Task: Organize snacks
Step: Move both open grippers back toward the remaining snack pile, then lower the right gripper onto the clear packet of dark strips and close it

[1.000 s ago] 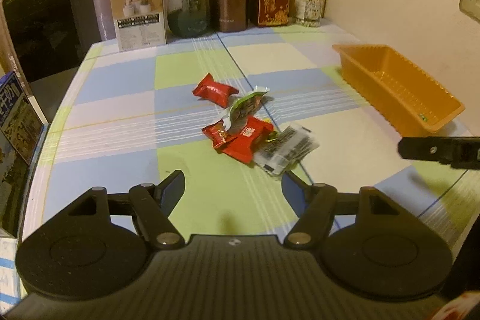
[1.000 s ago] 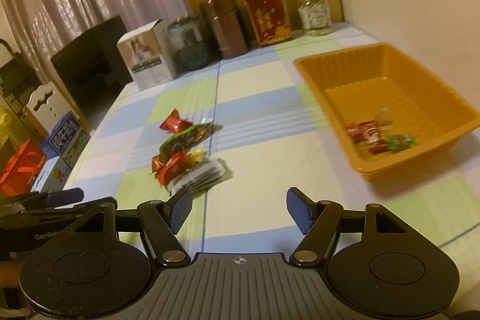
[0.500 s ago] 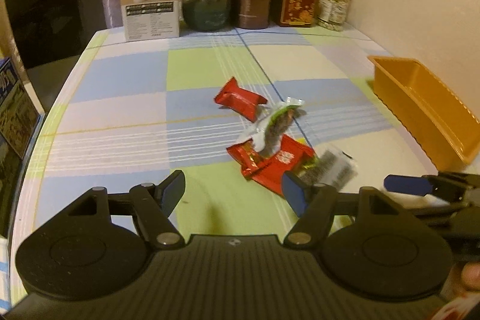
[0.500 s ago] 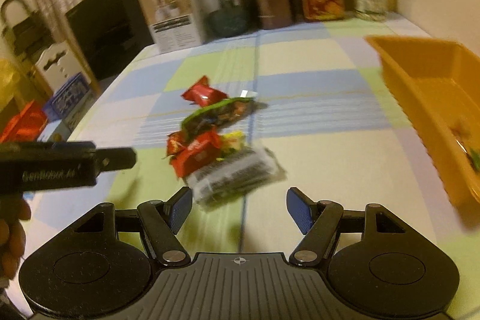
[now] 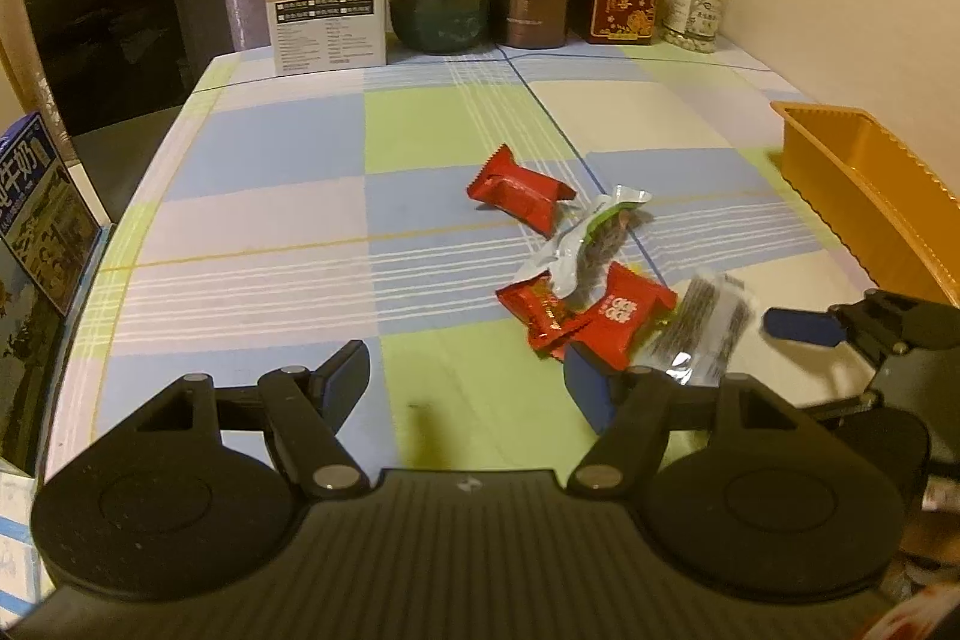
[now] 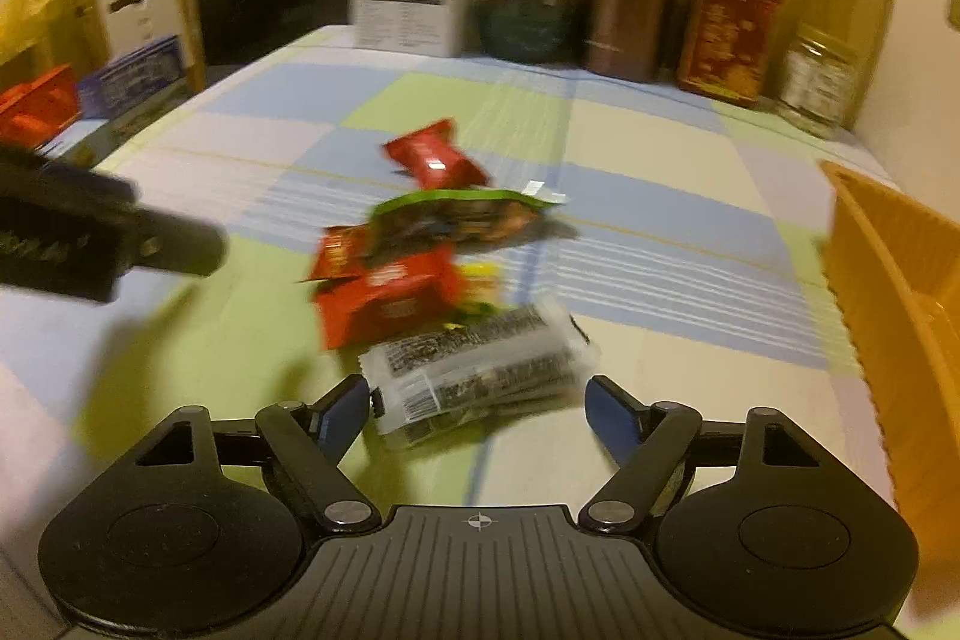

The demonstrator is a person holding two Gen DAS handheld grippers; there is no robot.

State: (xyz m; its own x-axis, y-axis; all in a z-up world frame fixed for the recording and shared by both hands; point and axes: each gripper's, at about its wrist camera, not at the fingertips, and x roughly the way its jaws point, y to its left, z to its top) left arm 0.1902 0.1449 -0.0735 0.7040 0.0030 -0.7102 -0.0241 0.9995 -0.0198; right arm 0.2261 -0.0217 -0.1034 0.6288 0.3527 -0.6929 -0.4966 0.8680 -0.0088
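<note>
Near the desk's right edge, beside the orange plastic tray (image 6: 888,280), the clear crinkly seaweed packet (image 6: 480,370) lies between the spread right claw (image 6: 477,406): light, slippery; pinch its middle. Left claw (image 5: 468,376) gapes empty.

Snacks heaped on the checked tablecloth (image 5: 288,196)

The left gripper (image 5: 468,382) is held spread before red packets (image 5: 618,322); an orange tray (image 5: 864,196) is seen rightward.

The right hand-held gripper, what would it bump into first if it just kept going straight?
Probably the clear packet with dark print. It lies right ahead of the open right hand-held gripper, nearest of the snack pile, though blur makes the gap unclear.
</note>
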